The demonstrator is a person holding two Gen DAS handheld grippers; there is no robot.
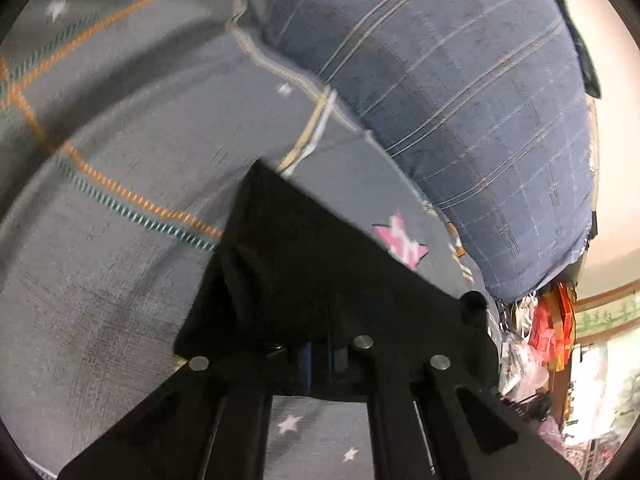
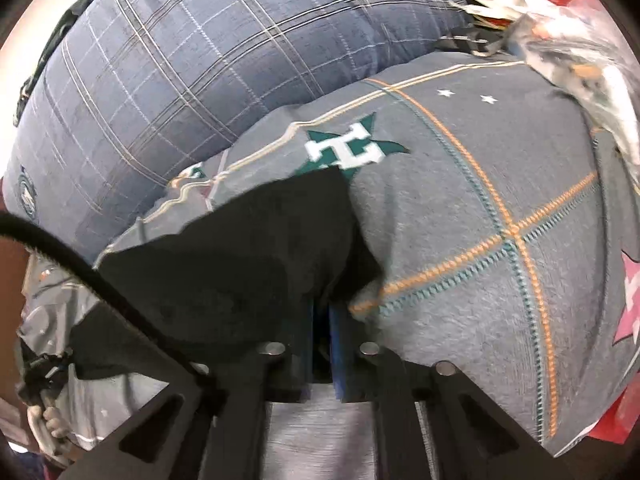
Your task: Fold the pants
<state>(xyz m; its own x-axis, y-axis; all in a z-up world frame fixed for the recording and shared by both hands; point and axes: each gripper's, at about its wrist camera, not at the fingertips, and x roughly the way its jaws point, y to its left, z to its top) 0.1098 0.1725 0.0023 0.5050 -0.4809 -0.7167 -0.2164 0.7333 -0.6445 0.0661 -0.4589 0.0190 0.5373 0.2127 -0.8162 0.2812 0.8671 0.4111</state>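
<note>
Black pants (image 1: 296, 264) drape over my left gripper (image 1: 318, 354), which is shut on the cloth; the fabric covers its fingertips. In the right wrist view the same black pants (image 2: 240, 256) hang over my right gripper (image 2: 322, 320), whose blue-padded fingers (image 2: 340, 344) are shut on a fold of the cloth. Both grippers point down toward a grey bedspread (image 1: 120, 280) (image 2: 500, 280) with orange and teal stitched lines and star prints.
A large blue plaid pillow (image 1: 460, 120) (image 2: 180, 80) lies just beyond the pants. Red and clear plastic bags (image 1: 540, 328) (image 2: 560, 20) pile up at the bed's side. A grey garment and a dark strap (image 2: 80, 264) sit at the right view's lower left.
</note>
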